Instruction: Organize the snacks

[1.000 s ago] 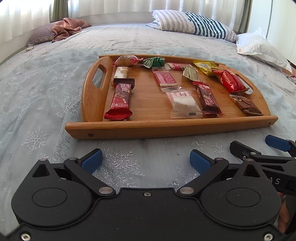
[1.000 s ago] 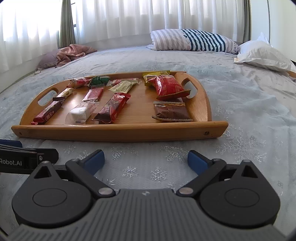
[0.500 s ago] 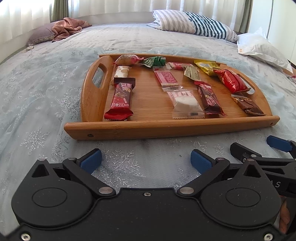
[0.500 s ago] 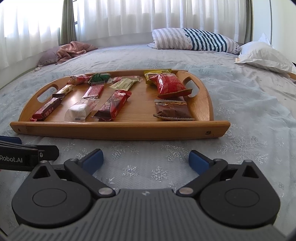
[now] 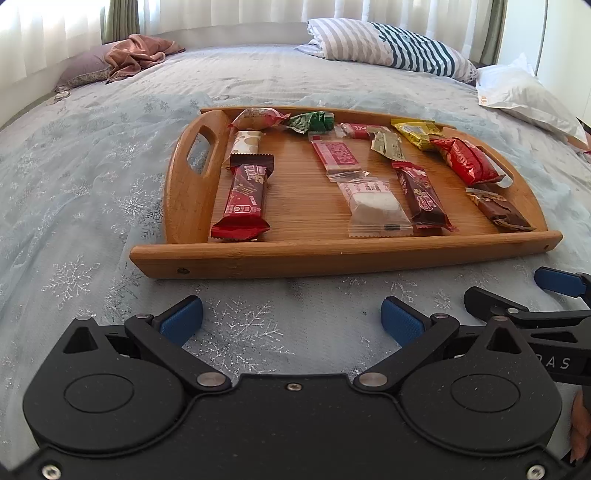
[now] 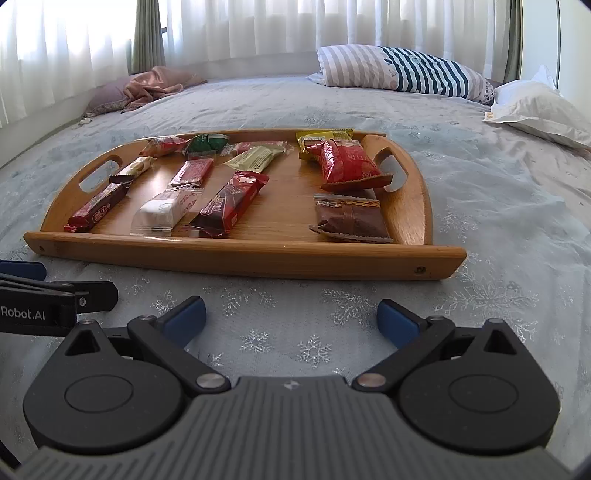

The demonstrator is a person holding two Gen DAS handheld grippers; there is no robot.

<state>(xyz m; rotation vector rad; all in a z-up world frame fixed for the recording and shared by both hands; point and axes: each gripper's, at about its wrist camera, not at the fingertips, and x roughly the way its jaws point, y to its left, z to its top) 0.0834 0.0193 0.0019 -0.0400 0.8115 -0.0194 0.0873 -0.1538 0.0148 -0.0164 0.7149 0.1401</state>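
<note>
Pale blue bedding with silver snowflakes covers the bed (image 5: 110, 155), and on it sits a wooden tray (image 5: 332, 254) with a cut-out handle at each end. Snacks lie spread across the tray floor in loose rows. Near the left handle a red chocolate bar (image 5: 243, 199) lies lengthwise, with a cream-and-gold wrapped sweet (image 5: 245, 142) just behind it. In the middle, a clear packet holding a white cake (image 5: 376, 206) sits close to the front rim, a pink bar (image 5: 336, 155) behind it. Beside the white cake lies a dark red bar (image 5: 423, 197), and further right a brown bar (image 6: 349, 219) rests near the front corner. A red crinkly packet (image 6: 345, 162) lies behind the brown bar, by the right handle, partly over a yellow packet (image 6: 314, 140). Along the back rim are a pink-and-white sweet (image 5: 258, 117), a green sweet (image 5: 314, 122) and a pale green packet (image 6: 255, 158).

Both grippers hover over the bedding just in front of the tray, touching none of it. The left hand-held gripper (image 5: 291, 319) has its blue pads spread wide with nothing between them. The right hand-held gripper (image 6: 291, 319) is likewise spread wide and empty.

Further back, a striped pillow (image 6: 402, 70) and a white pillow (image 6: 535, 107) lie at the far right, and a pink blanket (image 6: 155, 86) is bunched at the far left under white curtains (image 6: 258, 29).
</note>
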